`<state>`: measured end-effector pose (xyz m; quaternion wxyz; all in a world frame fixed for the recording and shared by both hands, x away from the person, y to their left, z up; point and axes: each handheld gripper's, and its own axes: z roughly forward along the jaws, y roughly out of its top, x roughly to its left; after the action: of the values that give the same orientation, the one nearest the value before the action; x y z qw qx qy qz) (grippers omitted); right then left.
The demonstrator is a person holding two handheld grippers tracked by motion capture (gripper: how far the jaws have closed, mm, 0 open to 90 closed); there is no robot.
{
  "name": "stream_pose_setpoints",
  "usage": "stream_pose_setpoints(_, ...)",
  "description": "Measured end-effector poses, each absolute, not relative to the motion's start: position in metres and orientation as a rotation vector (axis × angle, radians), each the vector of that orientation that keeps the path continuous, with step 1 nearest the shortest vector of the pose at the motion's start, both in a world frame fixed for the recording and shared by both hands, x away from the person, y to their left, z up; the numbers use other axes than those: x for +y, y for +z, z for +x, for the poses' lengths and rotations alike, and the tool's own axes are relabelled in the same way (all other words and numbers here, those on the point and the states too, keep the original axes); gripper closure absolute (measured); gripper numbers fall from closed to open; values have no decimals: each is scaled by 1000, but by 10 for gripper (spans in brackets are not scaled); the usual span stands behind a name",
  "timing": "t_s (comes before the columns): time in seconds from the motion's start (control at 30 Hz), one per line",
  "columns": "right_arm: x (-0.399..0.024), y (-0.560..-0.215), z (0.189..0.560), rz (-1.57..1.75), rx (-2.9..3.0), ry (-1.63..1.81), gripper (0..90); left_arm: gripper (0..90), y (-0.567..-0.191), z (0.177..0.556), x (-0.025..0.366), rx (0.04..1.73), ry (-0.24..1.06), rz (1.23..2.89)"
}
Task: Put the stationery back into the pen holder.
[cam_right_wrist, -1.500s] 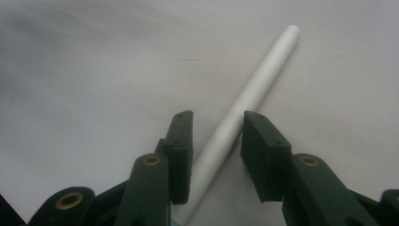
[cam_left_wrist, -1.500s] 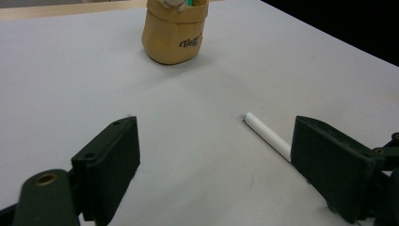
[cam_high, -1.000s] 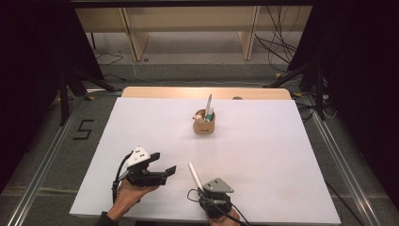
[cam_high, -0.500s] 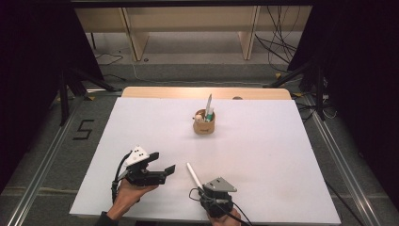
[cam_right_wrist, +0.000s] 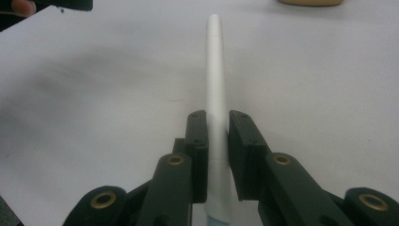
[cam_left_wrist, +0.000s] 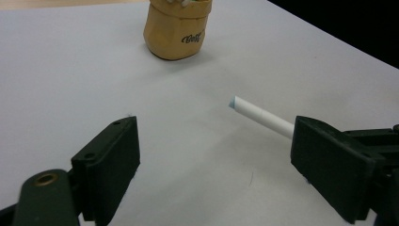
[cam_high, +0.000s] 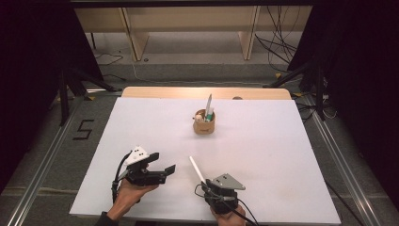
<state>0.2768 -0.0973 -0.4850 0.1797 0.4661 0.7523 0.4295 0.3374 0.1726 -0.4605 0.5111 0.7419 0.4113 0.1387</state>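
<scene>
Clamping a white pen (cam_right_wrist: 215, 80) between its two jaws, the right gripper (cam_high: 207, 184) sits at the lower centre of the high view, the pen slanting up and left from it above the table (cam_high: 263, 155). The left gripper (cam_high: 164, 167), at lower left, has its jaws spread wide with nothing between them. A tan cup (cam_high: 204, 123) holding upright items stands on the table at the frame's centre, well apart from both.
</scene>
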Motion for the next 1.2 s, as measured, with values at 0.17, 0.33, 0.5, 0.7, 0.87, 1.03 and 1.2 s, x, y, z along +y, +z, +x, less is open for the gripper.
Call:
stream_pose_setpoints(0.17, -102, -480, 276, 1296, 2111, 1253, 794, 156, -460, 337, 169, 997, 289, 1773)
stream_pose_setpoints(0.33, -106, -475, 276, 1273, 2094, 1281, 794, 157, -459, 336, 165, 1000, 216, 1755)
stream_pose_setpoints(0.5, -106, -470, 272, 1221, 2080, 1313, 794, 157, -459, 336, 157, 1007, 139, 1732)
stream_pose_setpoints(0.7, -105, -468, 269, 1169, 2076, 1330, 793, 157, -458, 337, 148, 1001, 19, 1690)
stream_pose_setpoints(0.87, -103, -466, 266, 1132, 2065, 1341, 793, 158, -459, 339, 143, 1021, -68, 1652)
stream_pose_setpoints(1.03, -101, -466, 264, 1111, 2069, 1342, 793, 162, -458, 342, 145, 1042, -102, 1613)
stream_pose_setpoints(1.2, -100, -466, 264, 1107, 2064, 1348, 793, 163, -457, 343, 145, 1053, -120, 1593)
